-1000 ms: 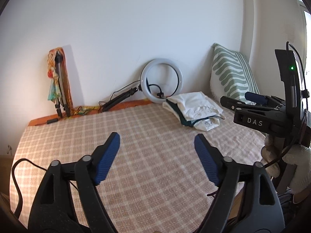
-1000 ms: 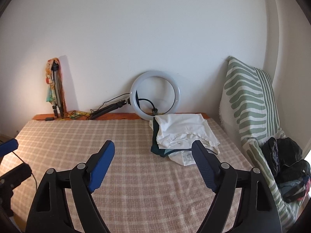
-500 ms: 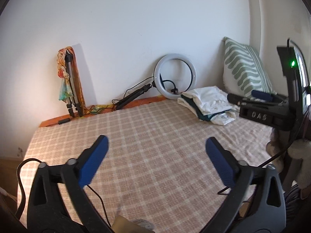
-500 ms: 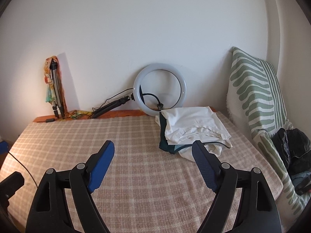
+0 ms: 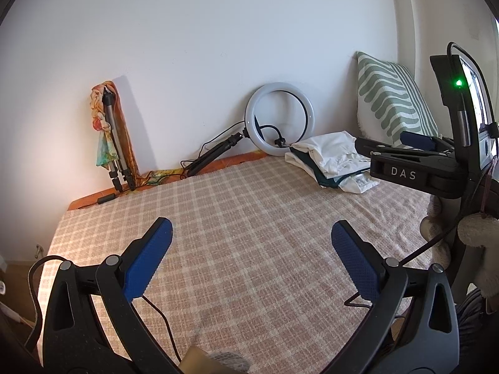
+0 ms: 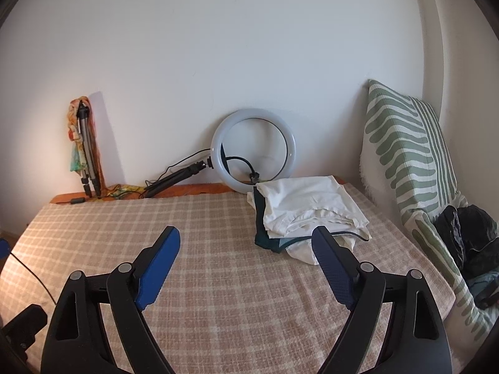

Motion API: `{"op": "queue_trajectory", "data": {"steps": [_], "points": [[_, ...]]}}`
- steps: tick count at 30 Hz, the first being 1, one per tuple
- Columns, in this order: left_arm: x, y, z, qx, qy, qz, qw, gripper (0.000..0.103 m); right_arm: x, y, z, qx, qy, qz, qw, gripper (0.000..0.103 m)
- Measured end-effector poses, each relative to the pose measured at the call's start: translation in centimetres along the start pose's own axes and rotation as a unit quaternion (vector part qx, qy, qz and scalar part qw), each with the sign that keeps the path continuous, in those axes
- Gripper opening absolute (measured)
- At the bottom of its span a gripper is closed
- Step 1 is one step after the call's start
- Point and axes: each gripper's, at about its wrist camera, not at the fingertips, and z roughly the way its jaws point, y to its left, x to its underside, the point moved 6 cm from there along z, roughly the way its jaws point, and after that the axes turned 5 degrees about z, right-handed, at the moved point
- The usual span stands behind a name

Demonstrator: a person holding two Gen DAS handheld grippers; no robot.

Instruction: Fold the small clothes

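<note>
A stack of folded small clothes, white on top with a dark green piece under it (image 6: 307, 208), lies at the far right of the checked bed cover (image 6: 202, 227); it also shows in the left wrist view (image 5: 332, 162). My right gripper (image 6: 246, 240) is open and empty, above the cover just in front of the stack. My left gripper (image 5: 251, 233) is open and empty over the middle of the cover. The right gripper's black body (image 5: 414, 168) shows at the right of the left wrist view.
A ring light (image 6: 252, 155) leans on the back wall behind the stack. A folded tripod with a coloured cloth (image 6: 84, 149) stands at the back left. A green striped pillow (image 6: 405, 149) and dark clothes (image 6: 471, 240) lie at the right. A cable (image 5: 156, 311) crosses the near cover.
Both grippers have stayed open. The right gripper has moved closer to the clothes stack. The left wrist view has swung a little, with the right gripper's body now overlapping the stack.
</note>
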Motion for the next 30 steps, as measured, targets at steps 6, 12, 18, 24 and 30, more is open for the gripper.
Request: {"op": "queue_trajectory", "data": {"steps": [6, 12, 18, 24, 30], "points": [[0.01, 0.45, -0.03, 0.000, 0.004, -0.006, 1.0000, 0.103, 0.13, -0.13, 0.13, 0.004, 0.001, 0.000, 1.000, 0.087], [0.00, 0.47, -0.04, 0.000, 0.003, -0.006, 1.0000, 0.103, 0.12, 0.07, 0.03, 0.004, -0.002, -0.002, 1.000, 0.087], [0.11, 0.79, -0.23, 0.000, 0.006, -0.012, 0.9999, 0.103, 0.24, 0.21, 0.10, 0.003, 0.000, -0.005, 1.000, 0.087], [0.16, 0.93, -0.30, -0.003, 0.006, -0.012, 0.9999, 0.103, 0.27, 0.29, 0.10, 0.003, -0.003, -0.006, 1.000, 0.087], [0.13, 0.97, -0.27, -0.004, 0.005, -0.012, 0.9999, 0.103, 0.33, 0.30, 0.09, 0.002, -0.001, -0.005, 1.000, 0.087]]}}
